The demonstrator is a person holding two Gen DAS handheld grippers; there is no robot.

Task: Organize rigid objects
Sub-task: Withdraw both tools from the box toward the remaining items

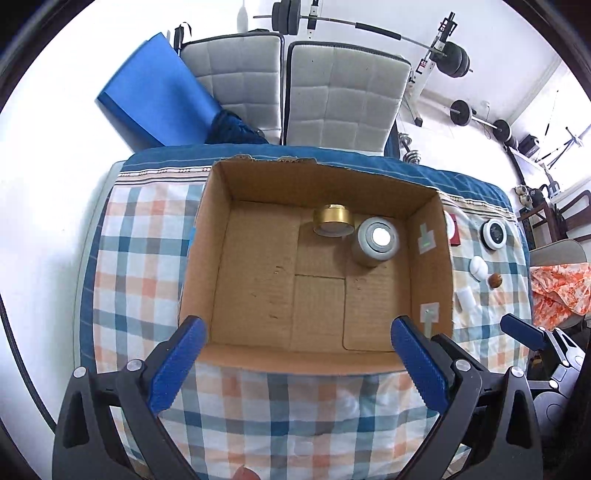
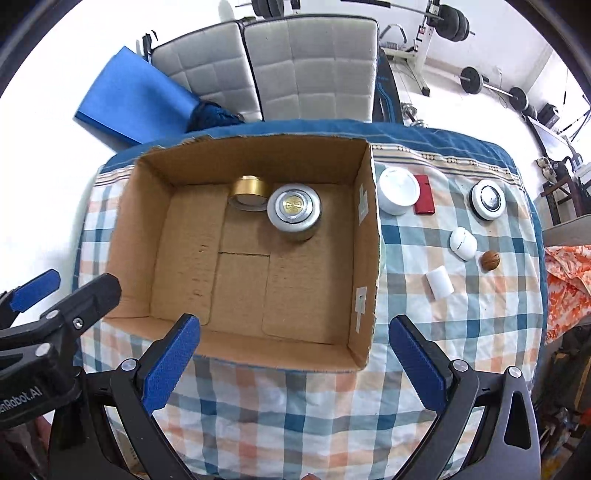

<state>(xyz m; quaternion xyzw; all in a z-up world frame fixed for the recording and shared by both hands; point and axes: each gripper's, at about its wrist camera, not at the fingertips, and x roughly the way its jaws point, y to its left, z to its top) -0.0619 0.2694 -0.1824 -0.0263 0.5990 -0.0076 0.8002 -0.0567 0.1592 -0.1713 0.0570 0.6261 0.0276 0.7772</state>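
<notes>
A home room doubling as a gym is shown: barbells (image 1: 369, 29) and weight plates (image 2: 471, 79) are racked behind padded chairs (image 2: 310, 66) and a checked-cloth table (image 2: 295, 406).

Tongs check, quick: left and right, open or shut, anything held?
Left tongs: open, holding nothing, over the cardboard box's near wall.
Right tongs: open, holding nothing.

1. A checked cloth (image 2: 295, 406) in blue, orange and white covers the table.
2. Two grey padded chairs (image 1: 332, 92) stand side by side behind the table.
3. A blue mat (image 1: 155, 92) leans beside the left chair.
4. Barbells (image 1: 480, 118) and weight plates (image 1: 286, 16) stand along the white wall.
5. An orange patterned fabric (image 1: 561, 291) lies off to the right.
</notes>
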